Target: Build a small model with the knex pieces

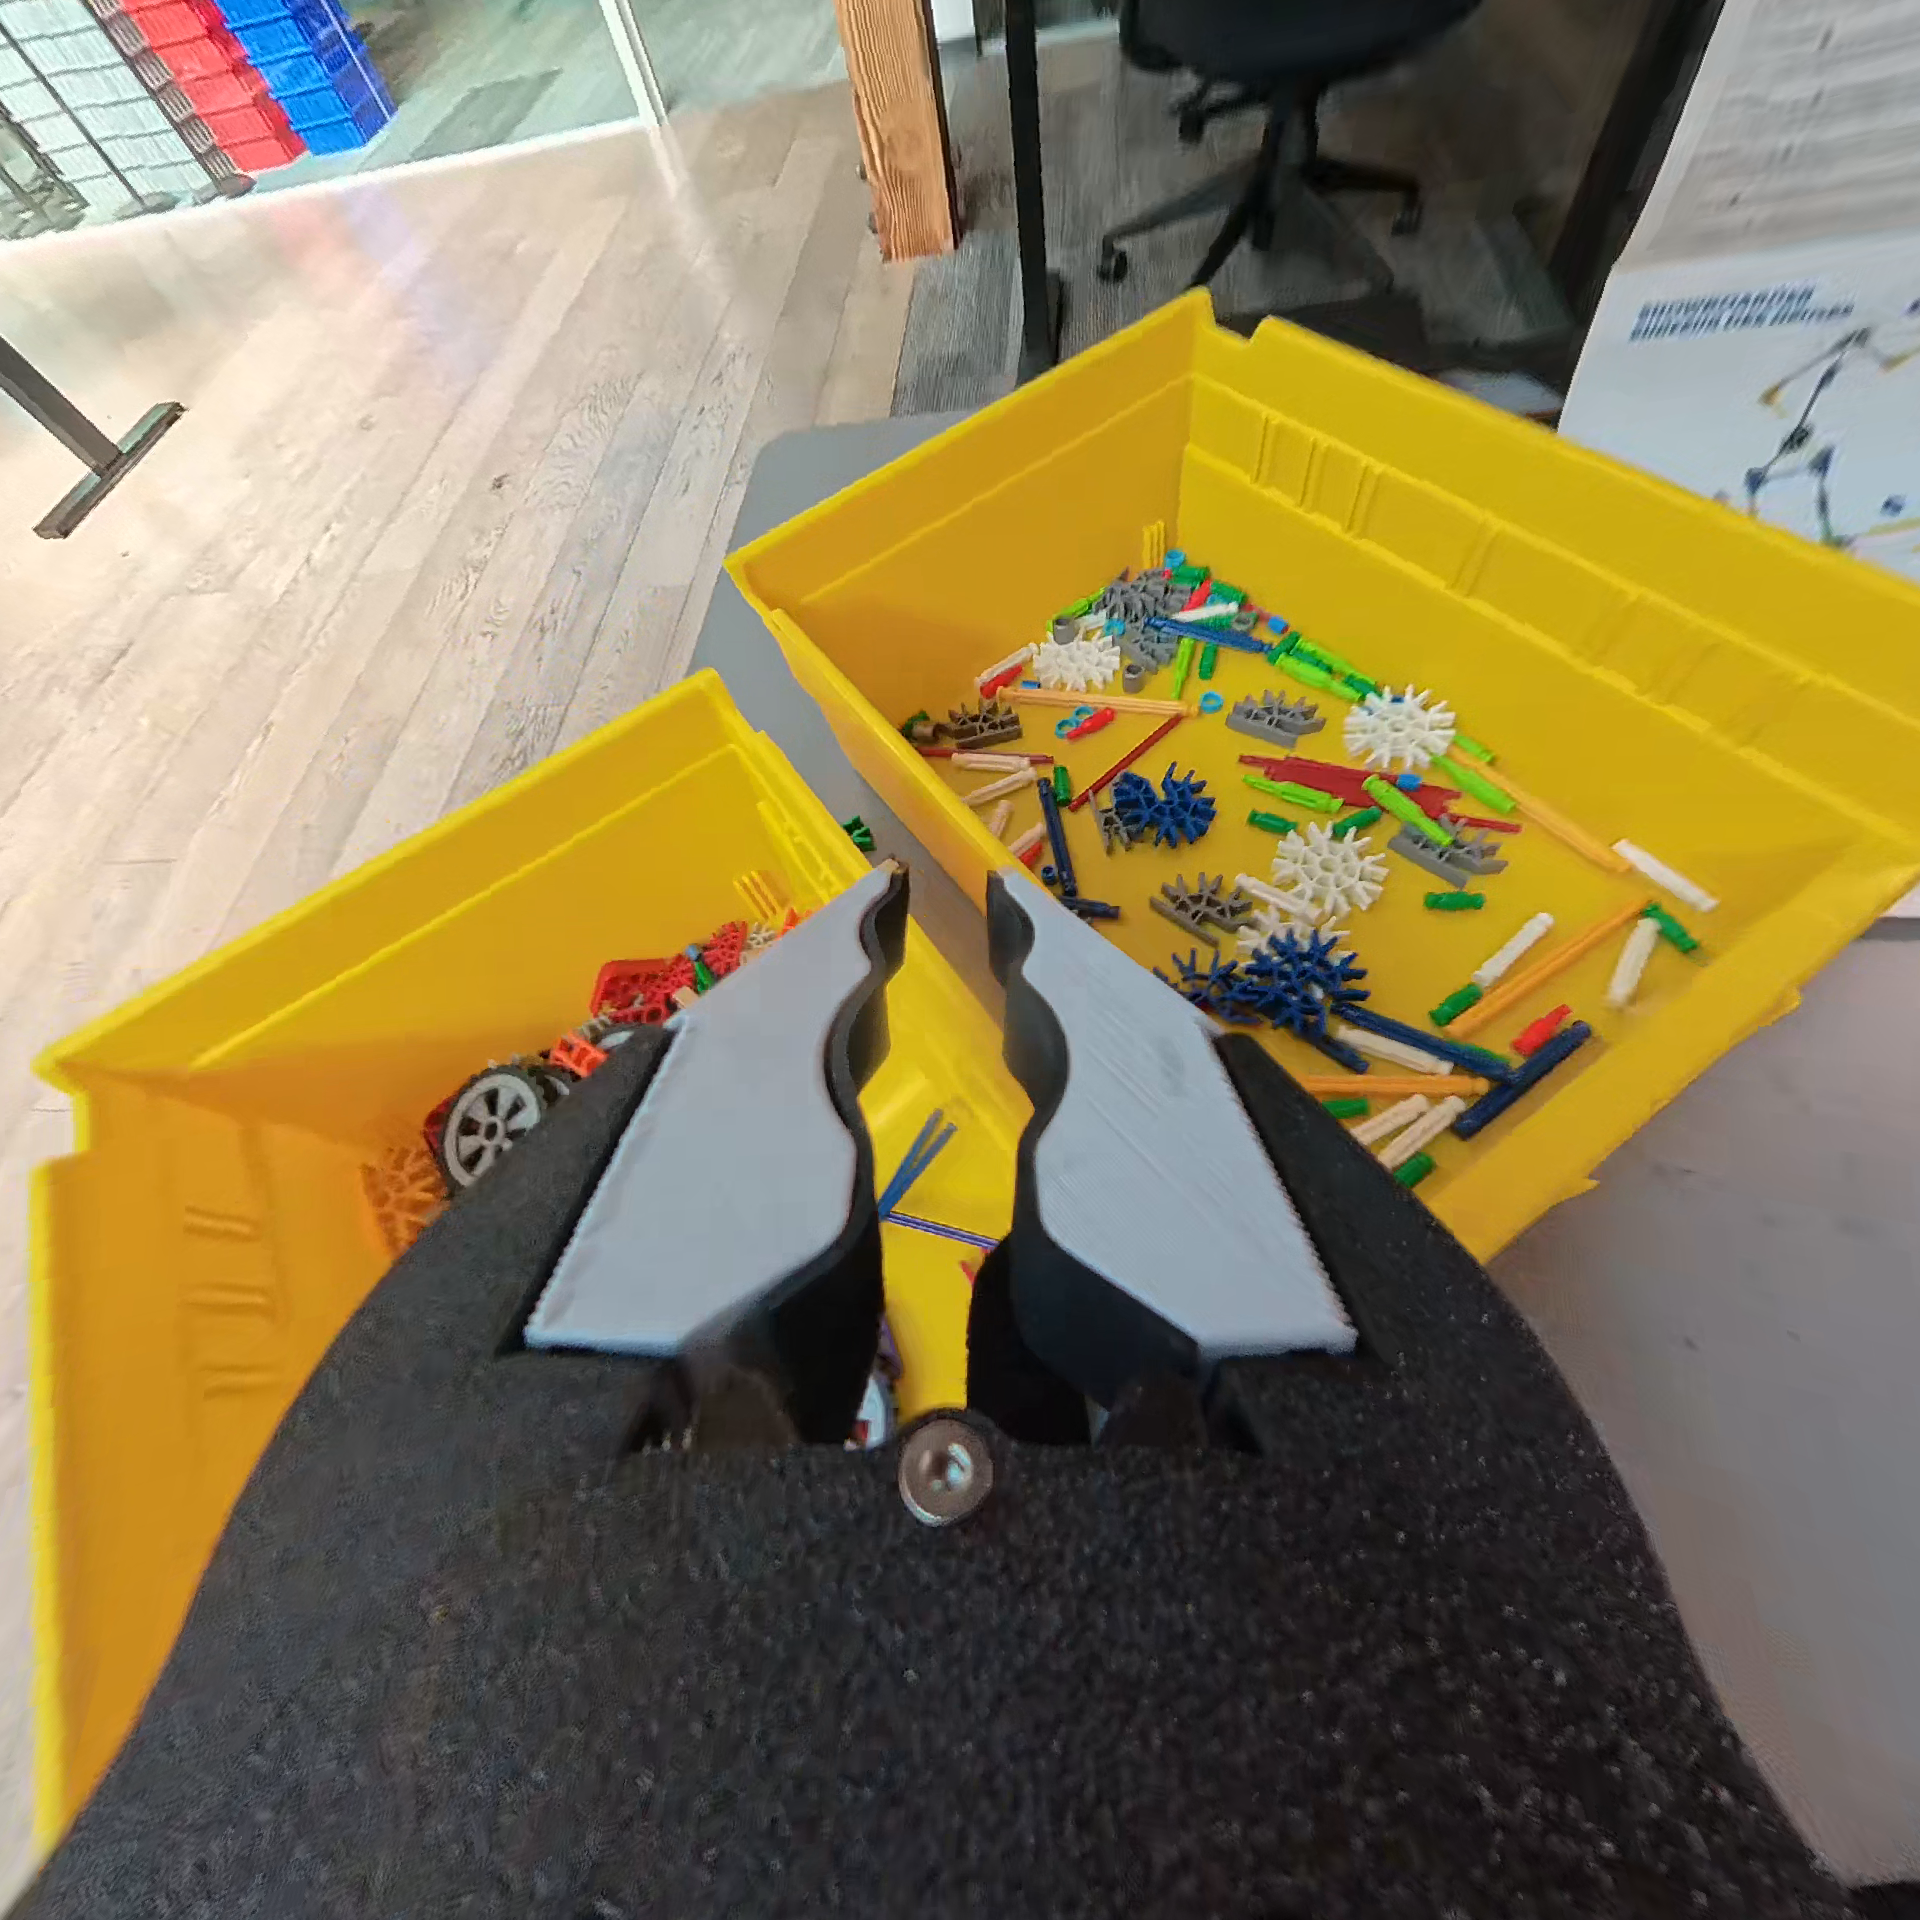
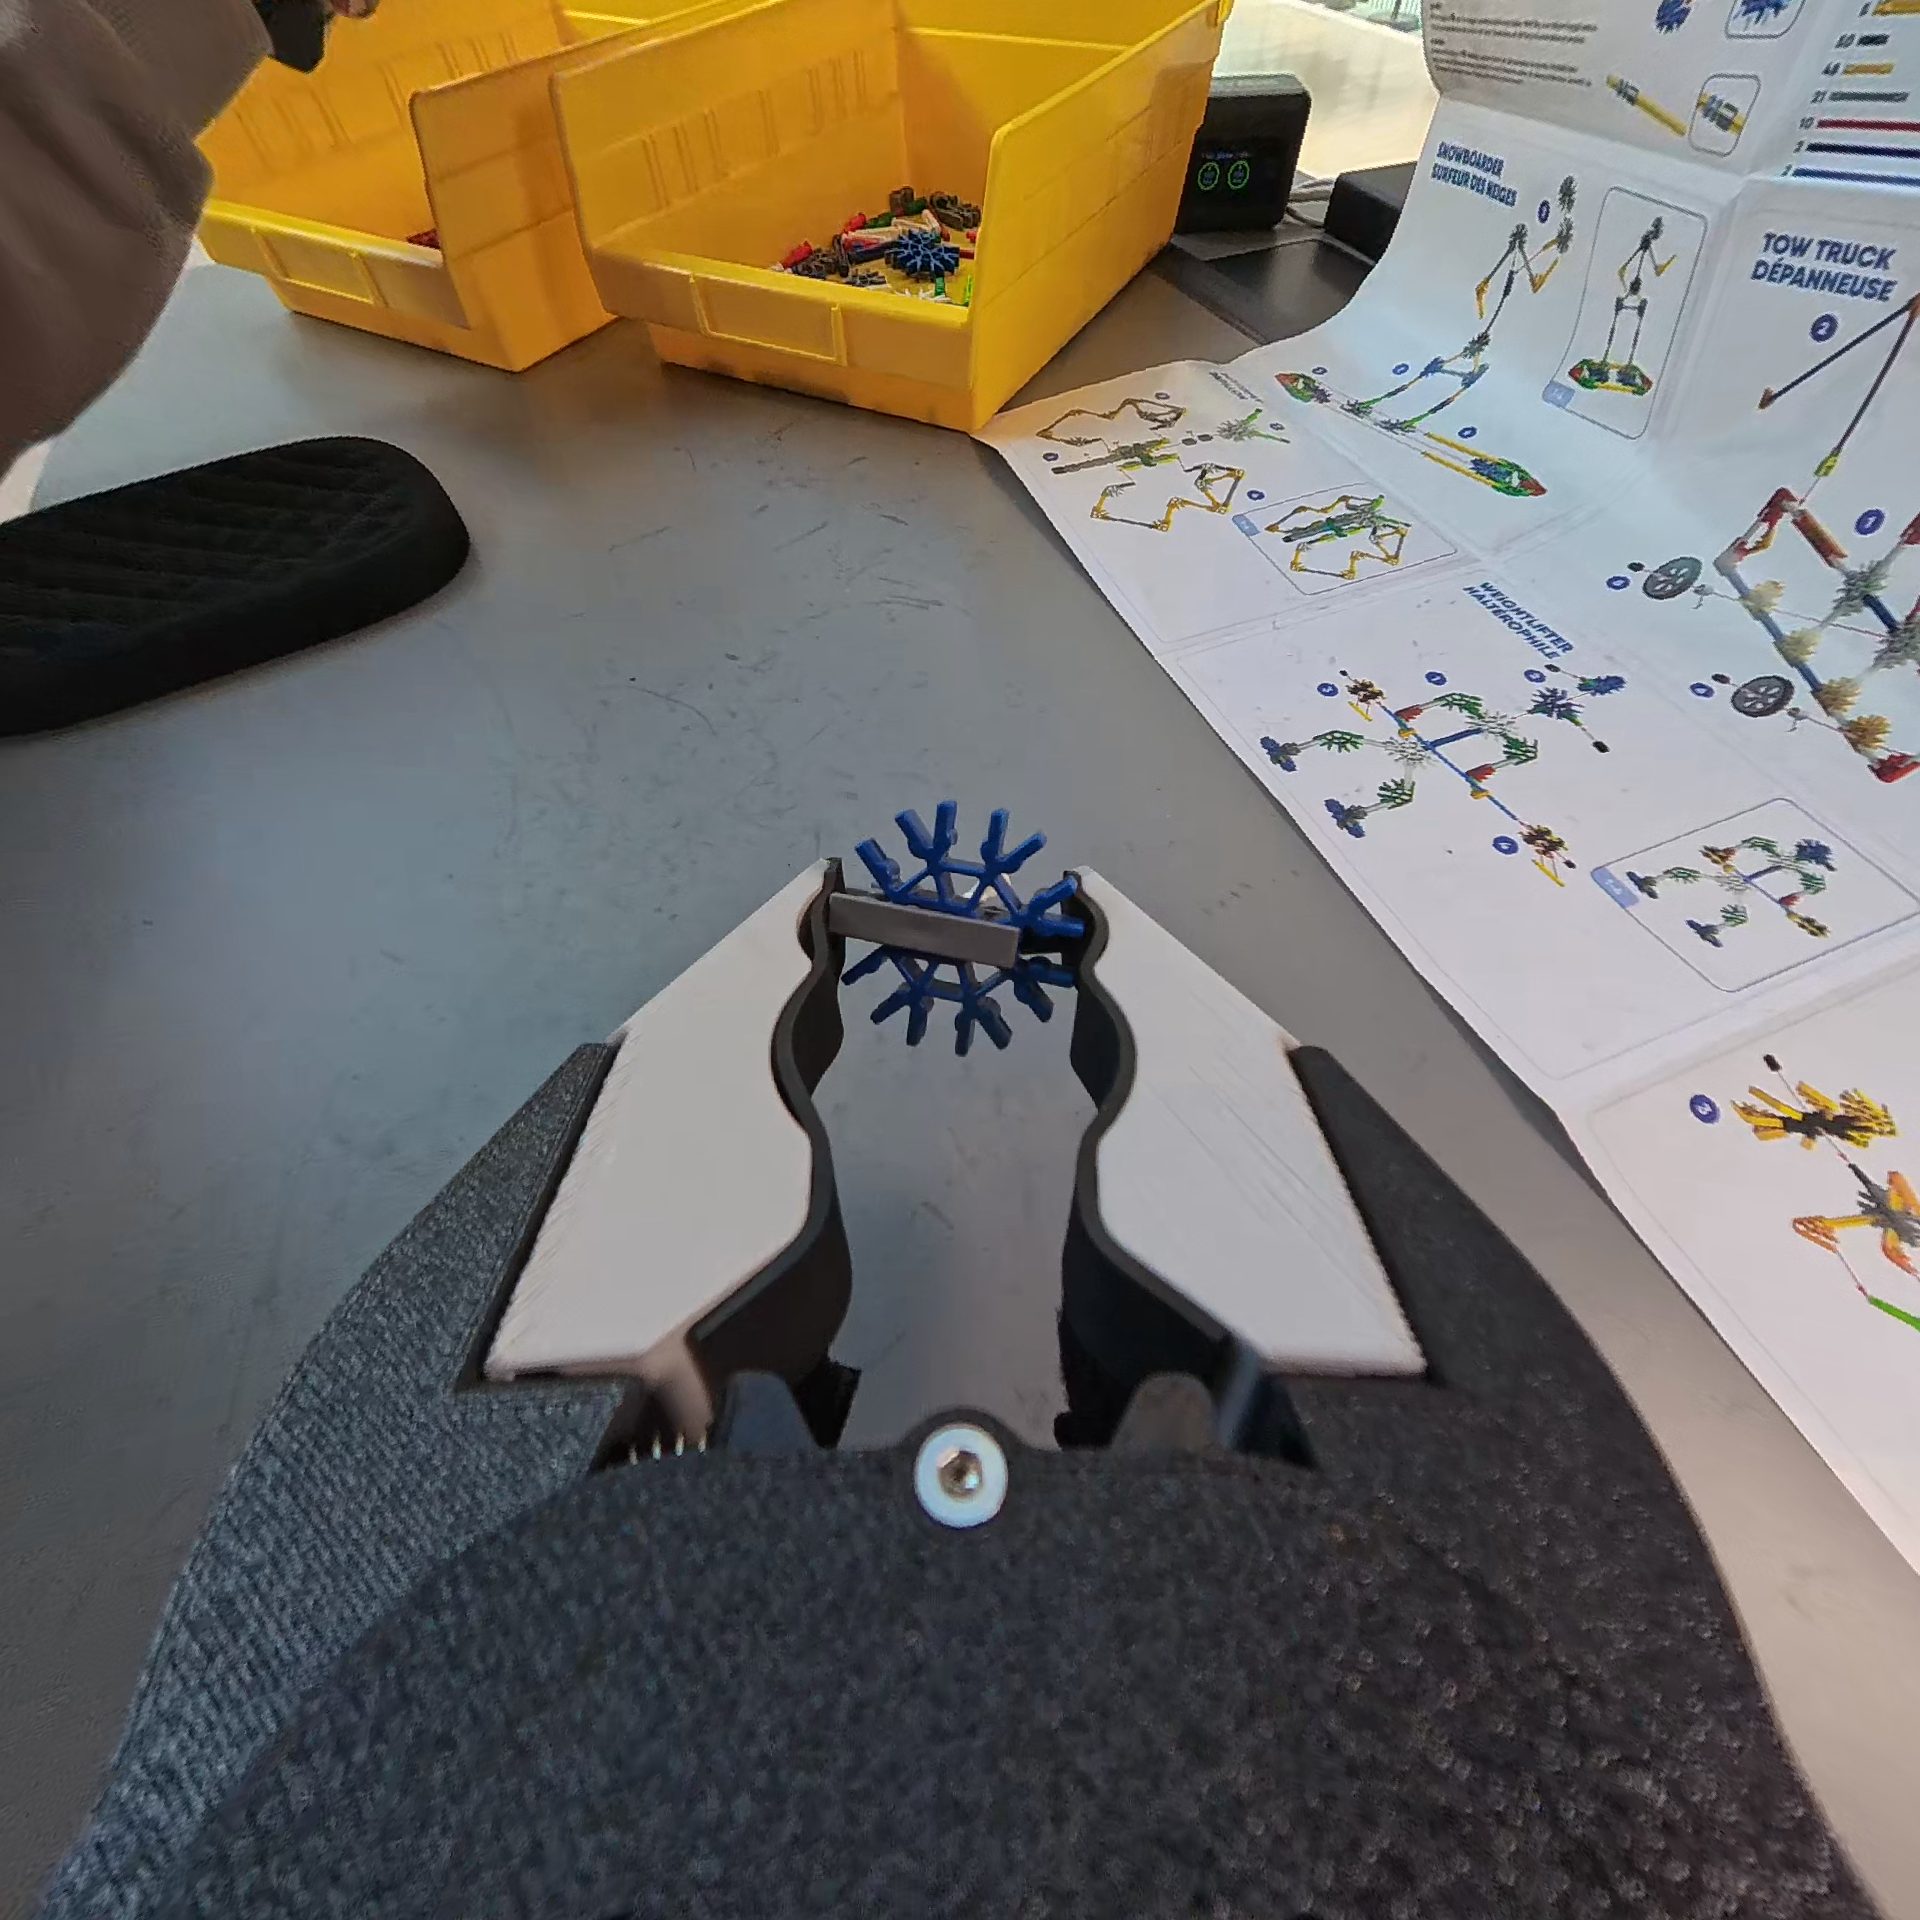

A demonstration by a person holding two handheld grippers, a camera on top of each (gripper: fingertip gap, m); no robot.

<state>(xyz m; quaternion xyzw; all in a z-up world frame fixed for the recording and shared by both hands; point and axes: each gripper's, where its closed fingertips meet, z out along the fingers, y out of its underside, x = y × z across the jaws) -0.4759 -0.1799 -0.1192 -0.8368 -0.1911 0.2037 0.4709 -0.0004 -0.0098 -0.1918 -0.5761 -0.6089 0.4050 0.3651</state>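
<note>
Right wrist view, nearest: the right gripper (image 2: 954,902) pinches a blue snowflake-shaped connector (image 2: 951,925) between its fingertips, with a short grey rod (image 2: 923,928) lying across the connector at the tips; both are held just above the grey table (image 2: 623,665). To the right of the gripper lies an unfolded instruction sheet (image 2: 1455,665) with coloured model diagrams. To the left rests a black padded object (image 2: 197,571).

Left wrist view, nearest: the left gripper (image 1: 945,894) is empty, its jaws spread by a narrow gap, hovering over the inner edge of a yellow bin (image 1: 312,1049) that holds a grey wheel (image 1: 488,1122) and red and orange pieces. Just beyond, a second yellow bin (image 1: 1558,582) contains loose rods and white, blue and grey connectors. Farther off stands a black office chair (image 1: 1278,145) on the floor.
</note>
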